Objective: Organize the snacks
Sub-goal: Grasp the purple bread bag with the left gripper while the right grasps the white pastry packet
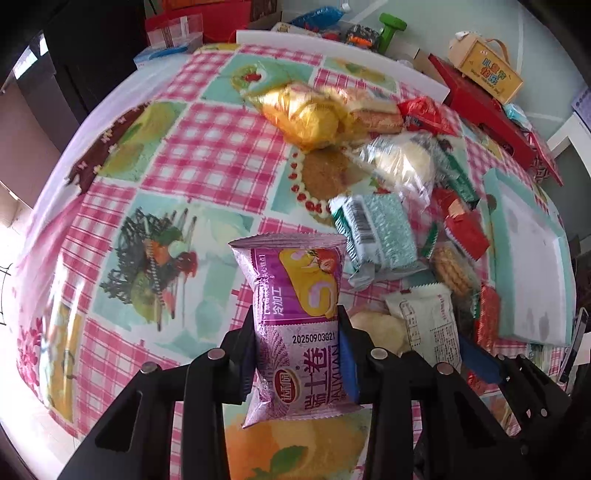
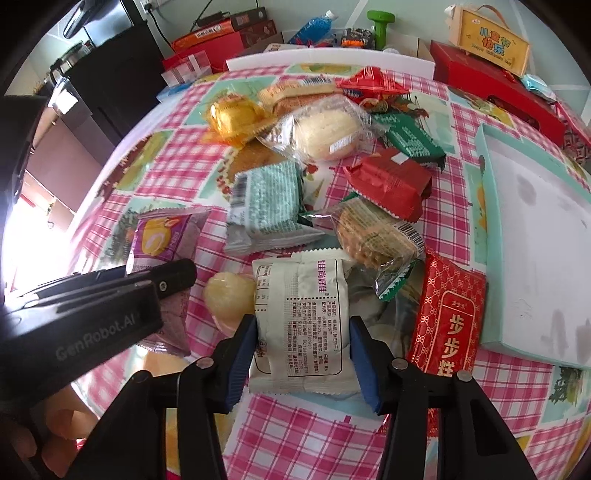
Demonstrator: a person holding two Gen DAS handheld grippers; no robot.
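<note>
My left gripper is shut on a purple swiss-roll snack packet and holds it above the checkered tablecloth. The same packet and the left gripper's body show at the left of the right wrist view. My right gripper has its jaws on both sides of a white snack packet that lies on the table; the pads touch its edges. A pile of snacks lies beyond: a gold packet, a clear-wrapped bun, a teal packet, red packets.
A shallow teal-rimmed white tray sits at the right. A red patterned packet lies beside the white one. Red boxes, a yellow gift box, a green dumbbell and a blue bottle crowd the far edge.
</note>
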